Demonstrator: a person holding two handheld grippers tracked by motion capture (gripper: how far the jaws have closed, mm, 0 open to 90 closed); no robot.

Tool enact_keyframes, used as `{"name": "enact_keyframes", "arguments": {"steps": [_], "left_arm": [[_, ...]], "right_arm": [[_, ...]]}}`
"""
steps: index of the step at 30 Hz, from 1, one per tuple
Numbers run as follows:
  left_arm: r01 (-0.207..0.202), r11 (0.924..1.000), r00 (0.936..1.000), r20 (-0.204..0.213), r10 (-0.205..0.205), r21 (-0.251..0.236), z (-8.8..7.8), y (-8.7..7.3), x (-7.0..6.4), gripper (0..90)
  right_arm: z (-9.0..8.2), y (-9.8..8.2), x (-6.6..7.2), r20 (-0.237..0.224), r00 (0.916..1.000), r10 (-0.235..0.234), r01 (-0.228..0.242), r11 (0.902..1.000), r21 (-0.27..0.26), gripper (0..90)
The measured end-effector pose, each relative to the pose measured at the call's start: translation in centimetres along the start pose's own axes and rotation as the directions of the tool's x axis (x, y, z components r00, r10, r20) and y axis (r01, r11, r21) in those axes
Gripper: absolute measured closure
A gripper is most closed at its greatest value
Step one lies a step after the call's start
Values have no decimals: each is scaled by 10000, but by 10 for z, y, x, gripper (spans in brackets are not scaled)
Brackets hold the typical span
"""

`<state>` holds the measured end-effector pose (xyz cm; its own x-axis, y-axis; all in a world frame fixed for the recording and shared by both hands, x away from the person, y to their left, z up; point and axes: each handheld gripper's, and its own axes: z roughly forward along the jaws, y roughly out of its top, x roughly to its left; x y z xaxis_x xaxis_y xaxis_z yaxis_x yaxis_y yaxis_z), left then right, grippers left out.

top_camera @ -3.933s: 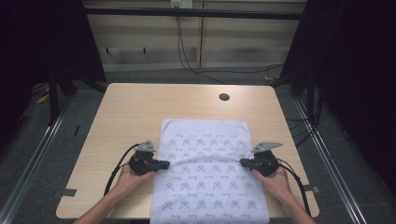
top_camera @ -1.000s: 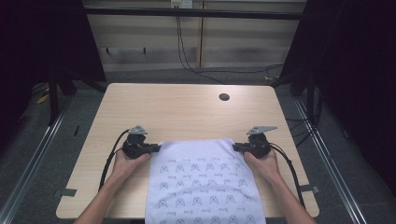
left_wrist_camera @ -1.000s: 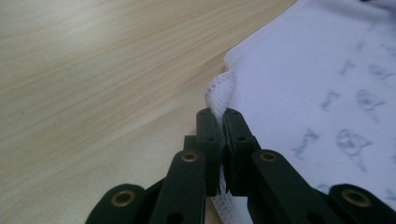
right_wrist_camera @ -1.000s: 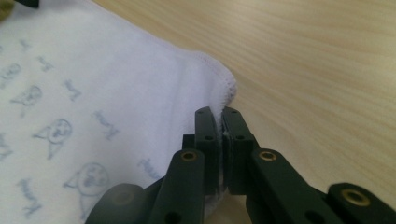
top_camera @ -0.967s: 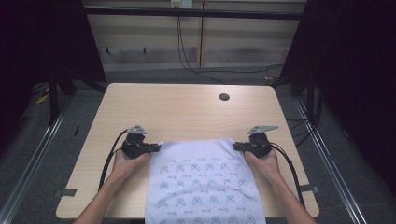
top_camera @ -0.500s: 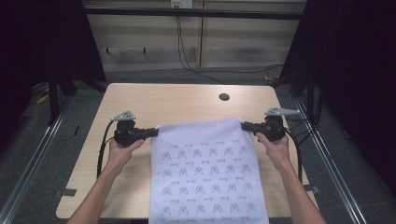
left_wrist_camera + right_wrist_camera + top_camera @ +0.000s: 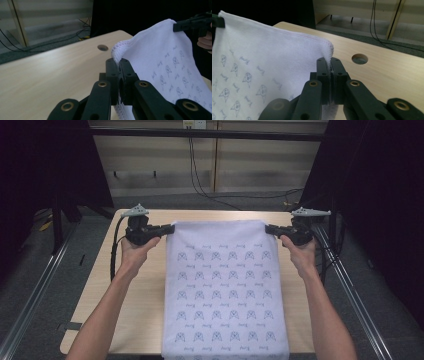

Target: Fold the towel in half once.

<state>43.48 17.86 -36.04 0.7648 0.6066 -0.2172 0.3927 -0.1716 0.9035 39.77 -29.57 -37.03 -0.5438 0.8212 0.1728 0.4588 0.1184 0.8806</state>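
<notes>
A white towel printed with small grey figures hangs stretched between my two grippers above the wooden table. In the high view my left gripper is shut on the towel's upper left corner. My right gripper is shut on its upper right corner. The towel's lower end drapes over the table's near edge. In the left gripper view the black jaws pinch the stitched corner of the towel, with the other gripper at the far corner. In the right gripper view my gripper clamps the towel's hemmed corner.
A round hole in the tabletop lies beyond the towel's top edge, also seen as the hole near the right jaws. Dark frame posts stand at both sides of the table, and cables run across the floor behind it.
Both hands have risen and moved away from me, lifting the towel's top edge off the table. The towel now hangs taut between the grippers instead of lying flat.
</notes>
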Motion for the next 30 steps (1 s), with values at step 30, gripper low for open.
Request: {"name": "enact_keyframes", "arguments": {"steps": [30], "left_arm": [[-795, 9887, 9728, 2266, 490, 1273, -72, -107, -88, 875]], "right_arm": [[-110, -112, 83, -1646, 9858, -322, 570, 9874, 1479, 878]]}}
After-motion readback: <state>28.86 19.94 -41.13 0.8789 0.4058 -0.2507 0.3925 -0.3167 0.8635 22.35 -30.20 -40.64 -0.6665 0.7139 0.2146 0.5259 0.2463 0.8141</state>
